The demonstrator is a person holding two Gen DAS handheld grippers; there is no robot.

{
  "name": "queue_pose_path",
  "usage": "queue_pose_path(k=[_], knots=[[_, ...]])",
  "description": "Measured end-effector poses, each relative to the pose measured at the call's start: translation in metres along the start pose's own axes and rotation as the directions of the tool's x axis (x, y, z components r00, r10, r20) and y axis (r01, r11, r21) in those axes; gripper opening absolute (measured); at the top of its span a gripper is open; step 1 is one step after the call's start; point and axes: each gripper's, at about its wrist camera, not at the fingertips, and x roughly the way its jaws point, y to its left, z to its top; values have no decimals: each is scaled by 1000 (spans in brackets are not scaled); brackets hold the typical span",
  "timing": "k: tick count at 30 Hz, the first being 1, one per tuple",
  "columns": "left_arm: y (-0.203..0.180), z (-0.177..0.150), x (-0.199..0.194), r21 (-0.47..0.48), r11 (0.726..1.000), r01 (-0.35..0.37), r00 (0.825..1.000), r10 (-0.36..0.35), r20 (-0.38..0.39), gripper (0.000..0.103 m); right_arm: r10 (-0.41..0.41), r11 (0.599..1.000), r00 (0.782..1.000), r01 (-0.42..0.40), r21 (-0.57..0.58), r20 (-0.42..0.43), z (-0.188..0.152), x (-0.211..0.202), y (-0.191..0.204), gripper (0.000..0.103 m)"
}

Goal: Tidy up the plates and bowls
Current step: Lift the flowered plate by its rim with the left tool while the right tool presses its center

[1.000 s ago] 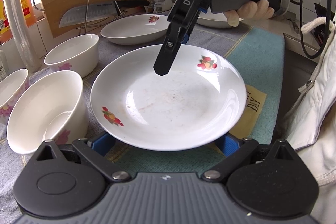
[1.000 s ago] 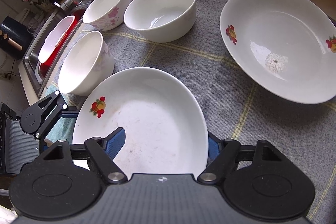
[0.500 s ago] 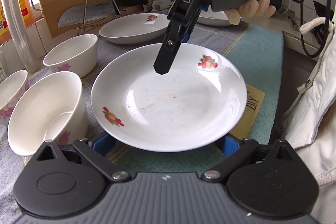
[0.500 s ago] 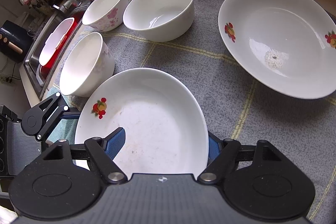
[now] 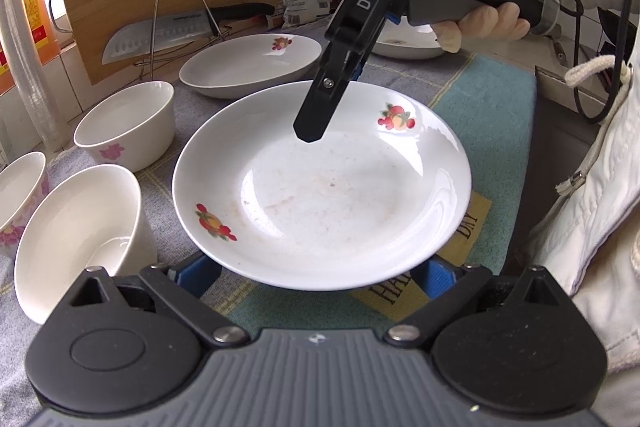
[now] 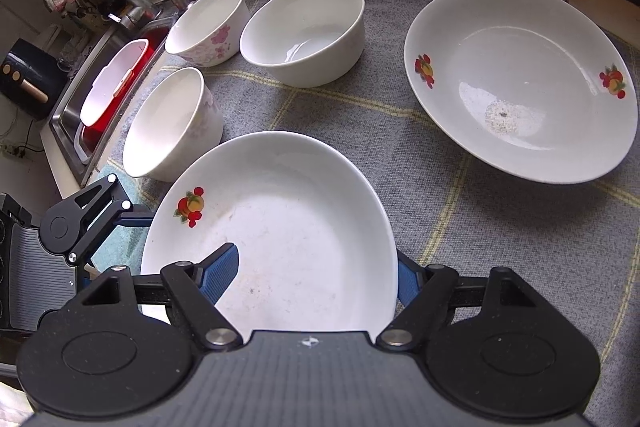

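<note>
I hold 1 fruit plate [image 6: 288, 227] by its rim in my right gripper [image 6: 316, 275], 1 finger inside and 1 under, just above the grey mat [image 6: 360, 115]. My left gripper [image 5: 316, 267] is wide open beneath its near edge, gripping nothing. Next I must carry it, face up and almost flat, onto the other fruit plate [image 6: 520, 79]; it is round, so no long side.

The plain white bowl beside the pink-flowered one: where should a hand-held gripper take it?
Take the plain white bowl by its rim, from above, one finger inside and one outside the wall. It stands upright and open, too wide to span, and the flowered bowl crowds one side.
</note>
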Motion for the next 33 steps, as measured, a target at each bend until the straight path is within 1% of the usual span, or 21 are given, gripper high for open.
queue_pose_path(k=[10, 18, 26, 33], knots=[[-7, 28, 12, 30, 999, 18, 1000, -18, 4, 99, -9, 1000, 999, 8, 18, 52, -9, -30, -22, 83], [-25, 57, 29, 57, 998, 36, 999, -37, 11, 99, -29, 999, 995, 25, 39, 92, -21, -57, -45, 83], [-48, 88, 47, 80, 995, 61, 998, -62, 16, 99, -50, 996, 991, 42, 73, 120, -35, -82, -76, 83], [-51, 112, 67, 90, 992, 89, 996, -90, 7, 99, -67, 993, 987, 52, 102, 149, -47, -104, -105, 84]])
